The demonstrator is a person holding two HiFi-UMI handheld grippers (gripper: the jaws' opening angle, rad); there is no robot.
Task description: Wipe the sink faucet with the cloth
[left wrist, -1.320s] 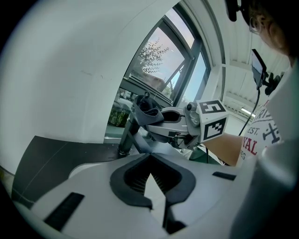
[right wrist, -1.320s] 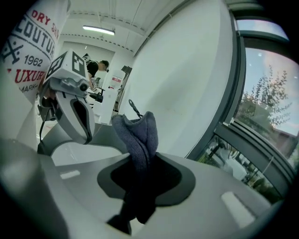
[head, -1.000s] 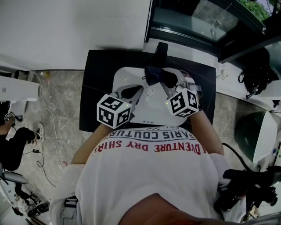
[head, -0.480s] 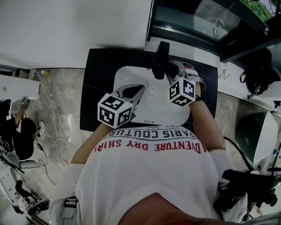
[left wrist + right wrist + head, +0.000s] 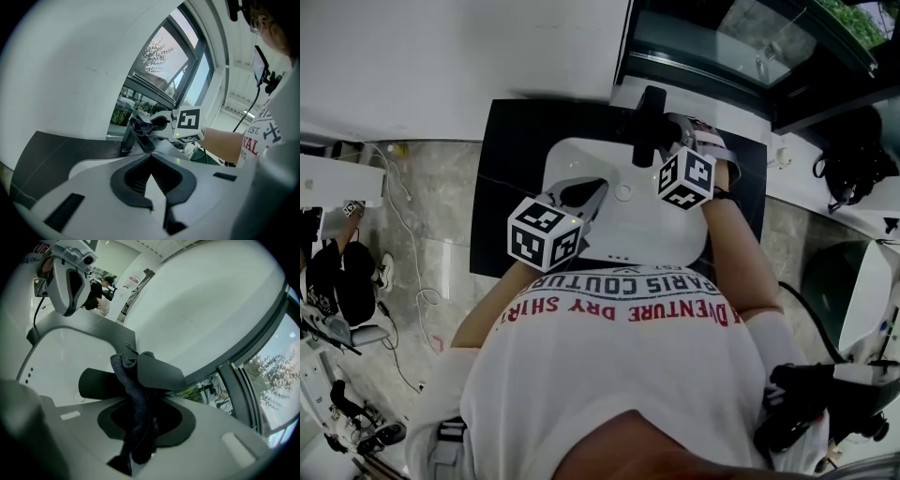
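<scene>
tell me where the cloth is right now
The cloth is clamped in the right gripper, draped against the black faucet at the back of the white sink, right of centre in the head view.

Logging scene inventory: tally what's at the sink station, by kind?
Countertop: 1
Sink: 1
Faucet: 1
Cloth: 1
Tongs: 2, left tongs and right tongs
Total: 6

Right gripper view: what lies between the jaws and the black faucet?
Only the dark cloth, clamped by the right gripper, lies against the faucet; the right gripper view shows it.
</scene>
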